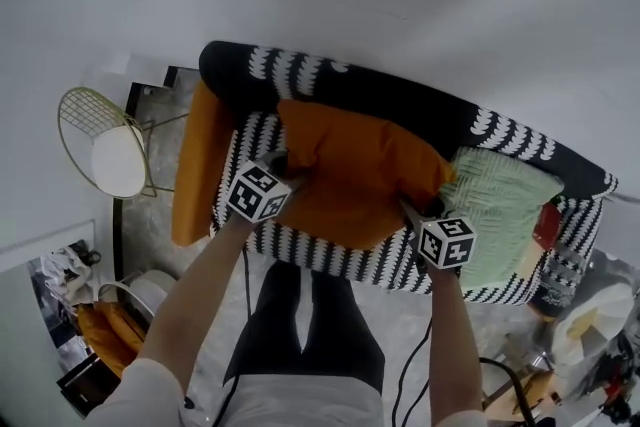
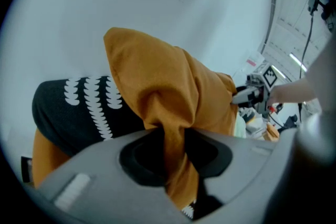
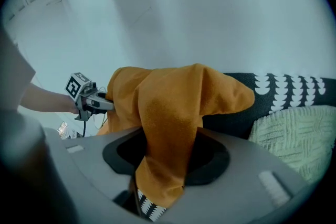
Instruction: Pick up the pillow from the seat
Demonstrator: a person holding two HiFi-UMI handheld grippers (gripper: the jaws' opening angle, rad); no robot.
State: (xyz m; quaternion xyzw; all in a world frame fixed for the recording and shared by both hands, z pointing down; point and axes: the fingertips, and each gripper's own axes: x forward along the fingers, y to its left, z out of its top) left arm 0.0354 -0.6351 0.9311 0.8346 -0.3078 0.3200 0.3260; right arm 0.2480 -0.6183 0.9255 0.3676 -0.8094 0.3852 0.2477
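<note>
An orange pillow (image 1: 355, 175) is raised a little over the black-and-white patterned seat (image 1: 330, 260). My left gripper (image 1: 285, 177) is shut on the pillow's left edge and my right gripper (image 1: 415, 215) on its right edge. In the left gripper view, a fold of the orange pillow (image 2: 157, 81) runs down between the jaws of the left gripper (image 2: 170, 149). The right gripper view shows the same: pillow (image 3: 173, 97) fabric bunched and pinched in the right gripper (image 3: 165, 157). The pads themselves are hidden by cloth.
A pale green knitted pillow (image 1: 505, 200) lies at the seat's right end. An orange throw (image 1: 195, 165) hangs over the left armrest. A wire-frame stool (image 1: 105, 150) stands to the left on the floor. A white wall runs behind the black backrest (image 1: 400, 105).
</note>
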